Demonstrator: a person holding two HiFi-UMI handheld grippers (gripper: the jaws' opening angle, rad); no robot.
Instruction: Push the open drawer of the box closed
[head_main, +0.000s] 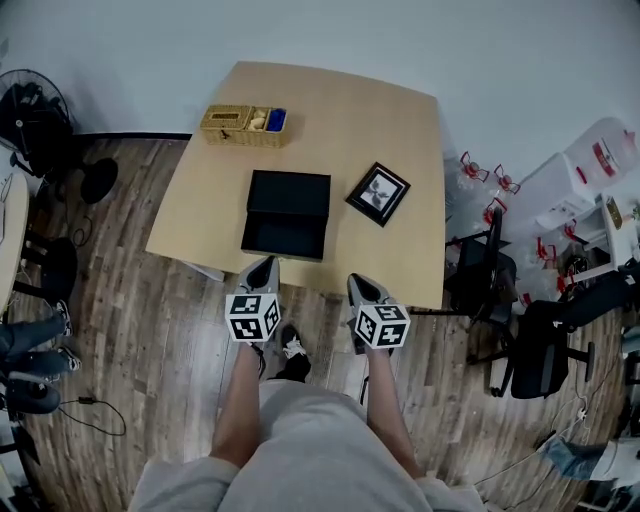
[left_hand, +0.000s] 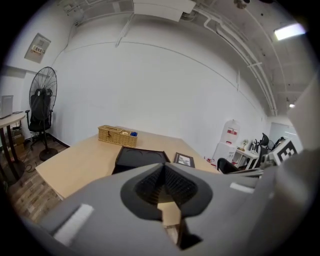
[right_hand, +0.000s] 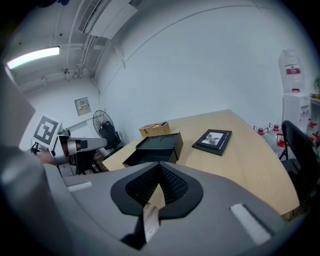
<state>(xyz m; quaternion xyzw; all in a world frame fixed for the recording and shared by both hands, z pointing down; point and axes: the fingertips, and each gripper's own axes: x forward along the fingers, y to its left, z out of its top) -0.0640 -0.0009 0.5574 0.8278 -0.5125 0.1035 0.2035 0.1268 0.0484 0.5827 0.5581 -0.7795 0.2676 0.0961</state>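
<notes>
Head view: the black box (head_main: 289, 193) is sitting mid-bench (head_main: 400, 150), its open drawer (head_main: 284, 240) facing the person. The left gripper (head_main: 262, 264) and right gripper (head_main: 360, 284) are hovering at the near edge, apart from the drawer.

Left gripper view: the fingers (left_hand: 147, 187) are pressing together on nothing.

Right gripper view: the fingers (right_hand: 142, 186) are likewise pressing together, empty.

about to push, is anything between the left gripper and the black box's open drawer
Nothing visible: only bare tan wooden table lies between the left gripper and the black box's open drawer.
</notes>
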